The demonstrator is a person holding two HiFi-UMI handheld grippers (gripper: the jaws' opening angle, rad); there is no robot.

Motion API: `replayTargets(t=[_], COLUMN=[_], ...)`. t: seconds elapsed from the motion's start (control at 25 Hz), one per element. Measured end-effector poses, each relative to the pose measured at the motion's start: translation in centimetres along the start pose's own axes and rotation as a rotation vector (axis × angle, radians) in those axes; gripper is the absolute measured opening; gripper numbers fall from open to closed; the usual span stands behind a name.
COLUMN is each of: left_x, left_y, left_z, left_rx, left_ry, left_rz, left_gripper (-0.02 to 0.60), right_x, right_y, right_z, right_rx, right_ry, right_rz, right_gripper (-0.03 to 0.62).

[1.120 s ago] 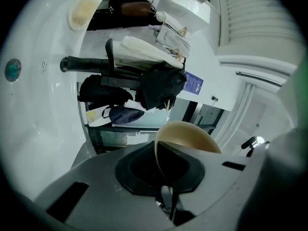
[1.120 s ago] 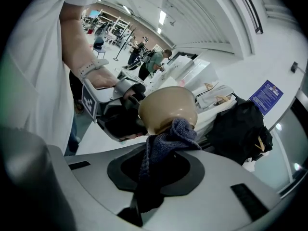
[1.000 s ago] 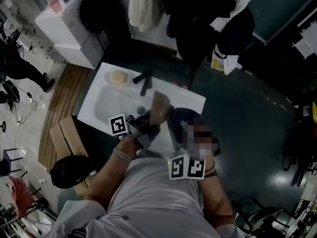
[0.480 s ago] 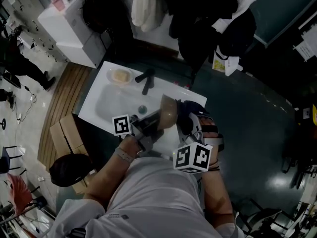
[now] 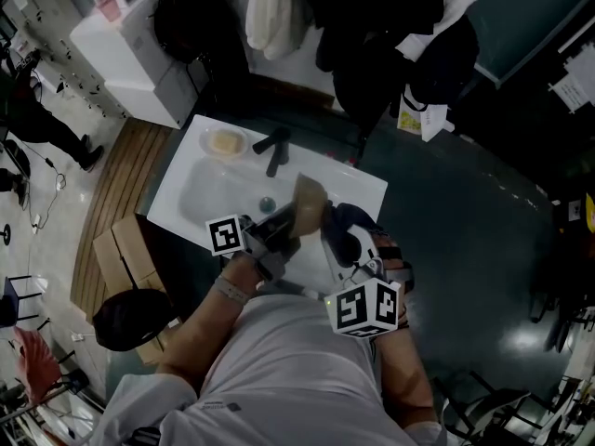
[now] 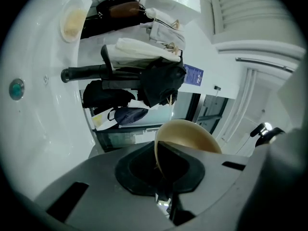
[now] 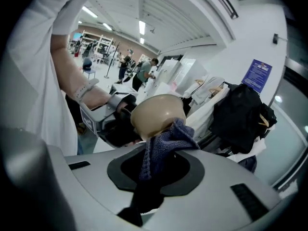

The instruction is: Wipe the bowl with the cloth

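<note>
**A:** Where do we stand?

**B:** Our left gripper [image 6: 162,174] is clamped on the rim of the bowl [image 6: 192,136]. It holds the bowl tilted on edge in the air, above the near right part of the sink [image 5: 200,193]. Our right gripper [image 7: 153,172] is pinched tight on a fold of the cloth [image 7: 166,146], and the cloth's free end lies against the bowl's outer side.

**A:** What worries us?

**B:** The hold on the bowl. We have only a thin bit of rim between the jaws. If we press hard with the cloth from the right, the bowl may pivot, slip out and drop into the sink.

**A:** And the cloth?

**B:** Only its tip touches. Rubbing with so little of it, we might knock the hard gripper against the bowl, or tug the cloth loose from the jaws.

**A:** So we should use light pressure and push towards the left gripper, not across it.
</note>
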State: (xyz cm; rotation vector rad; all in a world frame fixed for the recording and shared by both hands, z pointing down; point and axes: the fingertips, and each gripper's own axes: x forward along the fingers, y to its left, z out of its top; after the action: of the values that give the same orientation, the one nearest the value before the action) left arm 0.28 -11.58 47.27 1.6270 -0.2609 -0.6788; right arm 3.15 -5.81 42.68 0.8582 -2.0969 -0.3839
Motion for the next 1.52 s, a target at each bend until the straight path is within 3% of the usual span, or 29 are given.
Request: replayTargets(t=[0.16, 0.32, 0.6, 0.76, 0.92, 1.16, 1.52], left_x=[0.1, 0.2, 1.6, 2.3, 2.9, 3.8, 4.9], left_y=[-0.5, -1.3, -2.7, -2.6, -2.7, -3.1, -2.4], left_z=[0.0, 0.0, -0.9, -1.8, -2.7, -3.4, -3.8], left_rx=[0.050, 0.183, 0.612, 0.801, 0.939, 1.073, 1.108], left_ry=[0.008, 0.031, 0.142, 0.192, 0.242, 0.272, 0.288], left_rz=[0.022, 0.083, 0.201, 0.254, 0.263, 0.263, 0.267], left_gripper=[0.020, 0.020, 0.020, 0.020, 0.020, 0.020, 0.020], right_x=[-1.2, -2.7, -6.2, -8.0, -8.9, -9.9, -9.9], right_y=[-1.7, -3.6, -7.0, -8.4, -8.5, -7.6, -7.3], right_z=[0.0, -0.7, -4.1, -7.3, -10.3, -12.3, -12.8], right_rx=[0.151, 0.286, 0.680, 0.884, 0.931, 0.950, 0.916], right_ry=[-0.092, -0.188, -0.418, -0.494, -0.475, -0.452, -0.425], right_rz=[-0.050, -0.147, -0.283, -0.356, -0.412, -0.455, -0.466], right_gripper=[0.077, 0.077, 0.077, 0.077, 0.077, 0.077, 0.077])
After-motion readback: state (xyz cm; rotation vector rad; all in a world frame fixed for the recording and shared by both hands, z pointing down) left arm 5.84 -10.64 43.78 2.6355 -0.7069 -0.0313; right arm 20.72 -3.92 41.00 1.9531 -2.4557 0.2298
